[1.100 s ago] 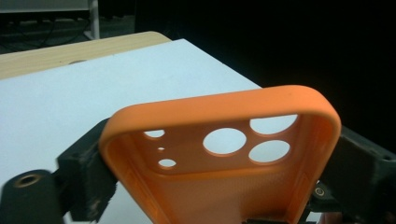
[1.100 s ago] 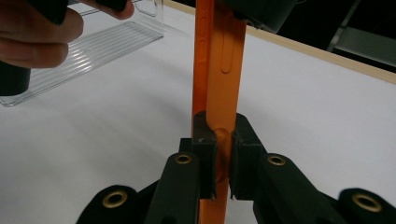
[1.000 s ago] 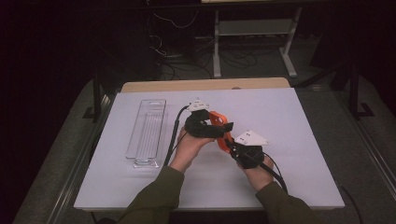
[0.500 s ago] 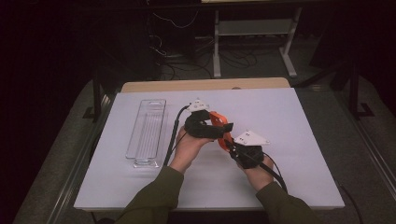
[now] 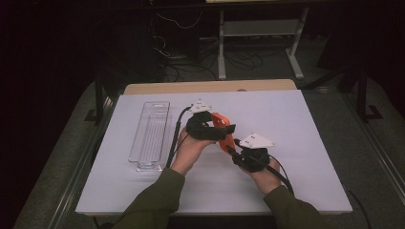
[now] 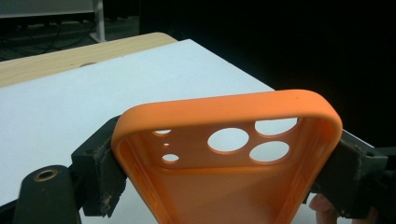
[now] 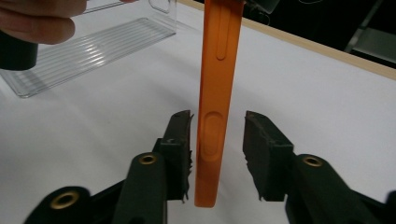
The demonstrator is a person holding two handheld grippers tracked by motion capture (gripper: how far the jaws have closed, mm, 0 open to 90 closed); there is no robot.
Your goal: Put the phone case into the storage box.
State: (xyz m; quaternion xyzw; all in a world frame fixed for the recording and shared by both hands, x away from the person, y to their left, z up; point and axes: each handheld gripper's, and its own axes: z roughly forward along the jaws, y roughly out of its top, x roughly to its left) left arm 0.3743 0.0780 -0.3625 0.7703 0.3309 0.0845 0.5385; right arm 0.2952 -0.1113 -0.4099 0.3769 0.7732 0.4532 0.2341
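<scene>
Orange phone case point(image 6: 224, 154), matte and soft-looking, with rounded corners, a raised lip and a cluster of round camera cut-outs; seen edge-on in the right gripper view point(image 7: 217, 93) as a thin slab with long moulded button bumps. Held above the worktop point(image 5: 296, 119) near its centre, just toward 12 o'clock from the hands. Left hand-held gripper point(image 5: 228, 130) clamped across the case's width, worn black pads point(image 6: 105, 172) pressed on both long edges. Right hand-held gripper point(image 7: 218, 140) with jaws apart, having just been opening; case's lower end stands between them, close by the left pad, a clear gap on the other side. Grey three-cornered plate point(image 5: 257, 140) on top of the right one, black cable trailing toward 5 o'clock.

Clear ribbed plastic tray point(image 5: 150, 133), long and narrow, lying flat at 9 o'clock from the case, well apart. Worktop covered in smooth white sheet, pale wood edge point(image 5: 210, 87) along the 12 o'clock side. Olive sleeves point(image 5: 153, 205) entering from 6 o'clock. Beyond, dark room, grey floor, white metal frame point(image 5: 260, 28) and loose cables.
</scene>
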